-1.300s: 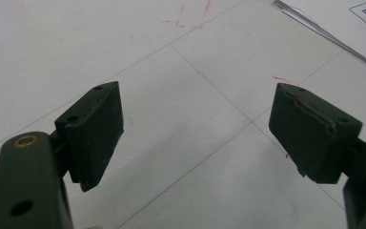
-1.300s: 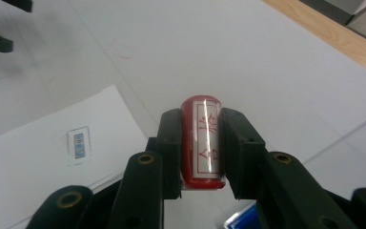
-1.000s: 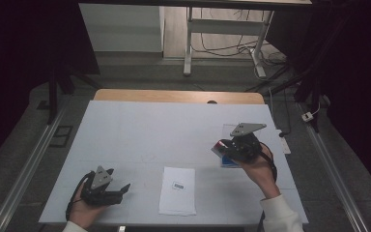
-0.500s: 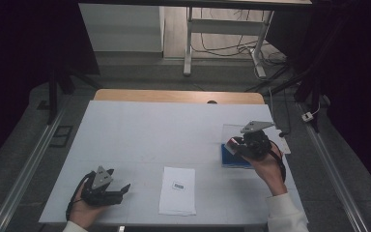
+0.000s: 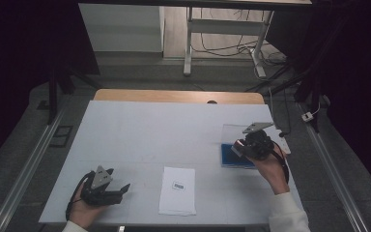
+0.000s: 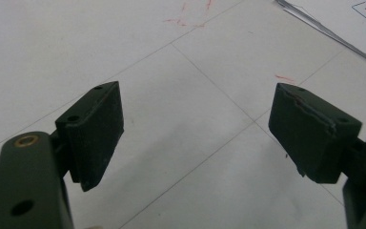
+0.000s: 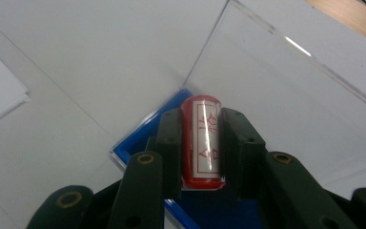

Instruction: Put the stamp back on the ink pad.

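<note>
White covers the table [image 5: 174, 140], which is the largest thing here, with a bare wooden strip along its far edge. I take the sheet of paper [image 5: 178, 191] at the near edge of the table as the landmark. Right of the paper and a little farther from the person lies a blue ink pad [image 5: 232, 157] with its clear lid [image 5: 234, 133] open and lying flat on the far side of it. The right tool [image 5: 244, 147] is held over the blue pad. In the right gripper view its jaws are closed tightly on a red stamp [image 7: 201, 138], a short cylinder with a white label and red characters, and the stamp points down toward the blue pad [image 7: 143, 133]; if it touches the pad I cannot tell. Left of the paper, near the same edge of the table, the left tool [image 5: 118, 189] rests in the person's hand. In the left gripper view its jaws stand wide apart with nothing between them, only the white table [image 6: 195, 95] below
</note>
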{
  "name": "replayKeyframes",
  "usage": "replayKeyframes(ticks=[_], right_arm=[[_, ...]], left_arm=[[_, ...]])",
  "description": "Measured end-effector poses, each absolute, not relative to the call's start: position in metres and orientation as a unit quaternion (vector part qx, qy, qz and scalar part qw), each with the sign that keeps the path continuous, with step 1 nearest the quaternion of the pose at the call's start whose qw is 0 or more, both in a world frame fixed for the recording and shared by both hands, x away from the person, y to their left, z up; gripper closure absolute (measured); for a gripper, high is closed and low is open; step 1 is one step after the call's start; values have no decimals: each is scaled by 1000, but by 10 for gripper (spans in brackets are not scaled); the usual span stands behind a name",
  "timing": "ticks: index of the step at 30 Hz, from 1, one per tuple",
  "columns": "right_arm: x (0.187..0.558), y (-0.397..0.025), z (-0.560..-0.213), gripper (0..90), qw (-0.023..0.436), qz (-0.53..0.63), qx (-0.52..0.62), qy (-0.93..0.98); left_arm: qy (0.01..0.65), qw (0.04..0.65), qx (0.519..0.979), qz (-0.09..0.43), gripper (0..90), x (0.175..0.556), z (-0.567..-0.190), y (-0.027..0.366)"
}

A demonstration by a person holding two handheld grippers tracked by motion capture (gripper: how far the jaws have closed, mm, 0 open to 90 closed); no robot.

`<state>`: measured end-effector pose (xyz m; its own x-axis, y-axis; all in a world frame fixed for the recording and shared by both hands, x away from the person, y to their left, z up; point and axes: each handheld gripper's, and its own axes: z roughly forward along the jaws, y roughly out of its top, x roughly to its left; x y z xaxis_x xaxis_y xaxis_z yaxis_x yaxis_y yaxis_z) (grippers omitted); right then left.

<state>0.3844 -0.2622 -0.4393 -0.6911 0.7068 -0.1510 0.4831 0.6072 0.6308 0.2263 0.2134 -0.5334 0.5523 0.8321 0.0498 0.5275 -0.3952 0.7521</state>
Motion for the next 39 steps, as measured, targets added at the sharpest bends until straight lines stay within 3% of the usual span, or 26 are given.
replayKeyframes(ticks=[22, 26, 30, 39], right_arm=[[393, -262, -463, 684, 181, 243, 343, 889], [391, -263, -459, 521, 181, 262, 347, 882], [387, -265, -451, 430, 180, 296, 350, 870], [368, -270, -443, 362, 195, 346, 349, 849]], left_arm=[[420, 354, 808, 214, 193, 227, -533, 213], [420, 354, 808, 214, 192, 227, -533, 214], [421, 352, 808, 215, 192, 227, -533, 214], [424, 355, 806, 210, 191, 227, -533, 214]])
